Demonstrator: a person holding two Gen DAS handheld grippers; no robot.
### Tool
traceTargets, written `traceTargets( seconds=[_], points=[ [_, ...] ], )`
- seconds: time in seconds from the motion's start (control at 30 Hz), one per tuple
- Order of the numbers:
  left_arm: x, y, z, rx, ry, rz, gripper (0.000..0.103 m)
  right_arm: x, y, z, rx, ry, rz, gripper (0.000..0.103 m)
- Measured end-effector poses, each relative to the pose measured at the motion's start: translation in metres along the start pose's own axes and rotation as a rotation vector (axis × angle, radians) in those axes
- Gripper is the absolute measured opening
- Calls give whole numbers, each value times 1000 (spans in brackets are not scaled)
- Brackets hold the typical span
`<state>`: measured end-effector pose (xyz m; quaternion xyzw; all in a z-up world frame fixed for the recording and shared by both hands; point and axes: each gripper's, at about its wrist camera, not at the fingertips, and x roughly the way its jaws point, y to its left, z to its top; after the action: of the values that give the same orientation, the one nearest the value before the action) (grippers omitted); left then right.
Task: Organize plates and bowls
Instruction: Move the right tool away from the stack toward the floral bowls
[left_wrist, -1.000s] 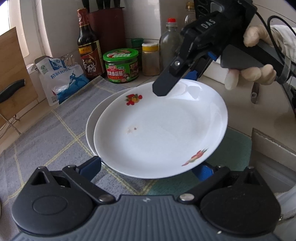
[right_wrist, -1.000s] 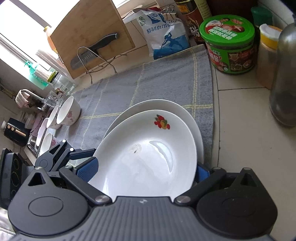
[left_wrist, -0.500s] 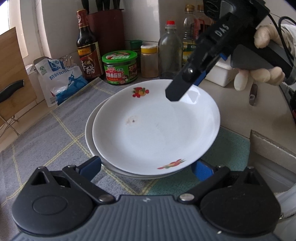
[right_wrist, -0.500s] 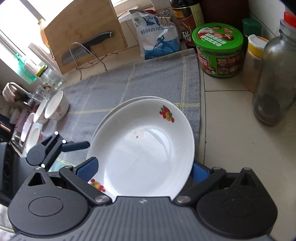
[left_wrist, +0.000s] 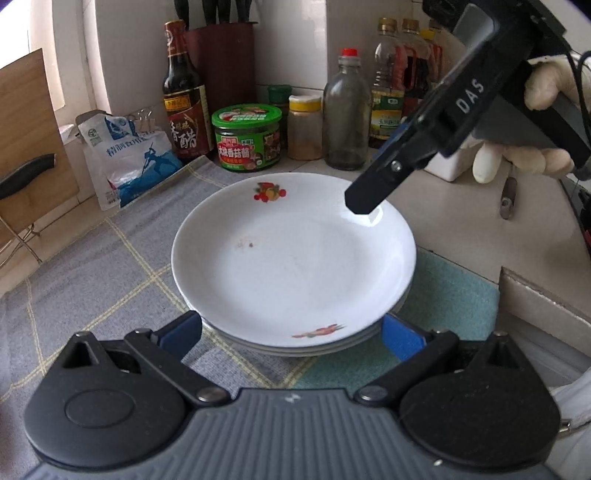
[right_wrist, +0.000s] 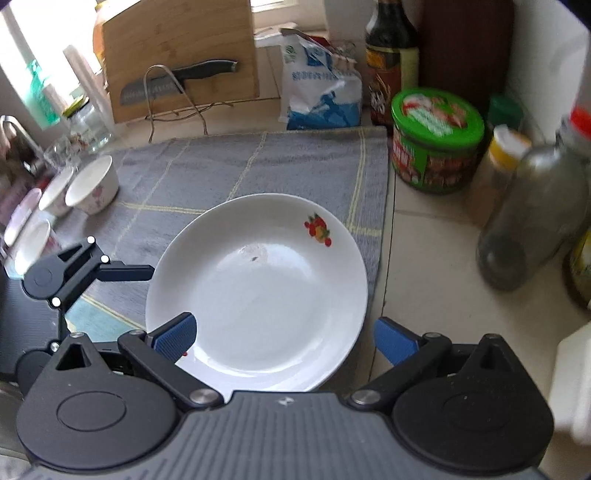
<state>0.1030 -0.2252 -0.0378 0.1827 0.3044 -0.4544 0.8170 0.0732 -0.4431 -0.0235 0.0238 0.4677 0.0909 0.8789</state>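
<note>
A white plate with fruit decals (left_wrist: 295, 258) (right_wrist: 258, 295) lies flat on top of a stack of other plates (left_wrist: 295, 349) on a grey checked cloth (left_wrist: 92, 266). My left gripper (left_wrist: 291, 336) is open, its blue fingertips either side of the stack's near edge. My right gripper (right_wrist: 283, 336) is open too, and the plate's rim lies between its fingertips. In the left wrist view one of its black fingers (left_wrist: 364, 201) hovers just over the plate's far right rim, held by a gloved hand (left_wrist: 517, 158). Several white bowls (right_wrist: 92, 188) stand at the cloth's left end.
Behind the plates stand a green-lidded jar (left_wrist: 247, 138), a dark sauce bottle (left_wrist: 184, 99), a glass bottle (left_wrist: 347, 118), oil bottles (left_wrist: 386, 85) and a salt bag (left_wrist: 129, 158). A cutting board with a knife (right_wrist: 177, 55) leans at the back left. A counter ledge (left_wrist: 543, 295) runs on the right.
The top plate was tilted and offset from the stack; it now lies level and centred on it. The right gripper has drawn back to the plate's rim.
</note>
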Motion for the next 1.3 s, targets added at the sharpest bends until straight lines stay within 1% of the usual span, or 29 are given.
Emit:
traceTargets(
  seconds=[0.2, 0.27, 0.37, 0.53, 0.63, 0.7, 0.77, 0.83, 0.97, 1.07, 1.3],
  points=[
    [-14, -2, 1, -39, -50, 18, 102, -4, 16, 4, -96, -58, -75, 103],
    [-21, -1, 2, -68, -67, 48, 102, -5, 23, 7, -144, -88, -90, 103],
    [-32, 1, 1, -126, -89, 137, 102, -6, 32, 14, -215, -136, -84, 103],
    [-51, 6, -9, -212, -72, 283, 102, -3, 52, 29, -302, -198, -21, 103],
    [-72, 13, -21, -252, -89, 358, 102, 3, 70, 37, -333, -218, 11, 103],
    [-88, 22, -31, -288, -104, 404, 102, 6, 88, 42, -356, -226, 30, 103],
    [-101, 33, -44, -329, -117, 425, 102, 9, 107, 45, -383, -236, 51, 103],
    [-113, 44, -57, -361, -113, 458, 102, 15, 131, 48, -423, -239, 68, 103],
    [-142, 57, -84, -357, -118, 549, 102, 28, 181, 56, -461, -236, 124, 103],
    [-164, 69, -104, -364, -129, 575, 102, 42, 216, 59, -470, -222, 164, 103],
    [-200, 108, -164, -420, -86, 626, 102, 85, 299, 67, -473, -178, 236, 103]
  ],
)
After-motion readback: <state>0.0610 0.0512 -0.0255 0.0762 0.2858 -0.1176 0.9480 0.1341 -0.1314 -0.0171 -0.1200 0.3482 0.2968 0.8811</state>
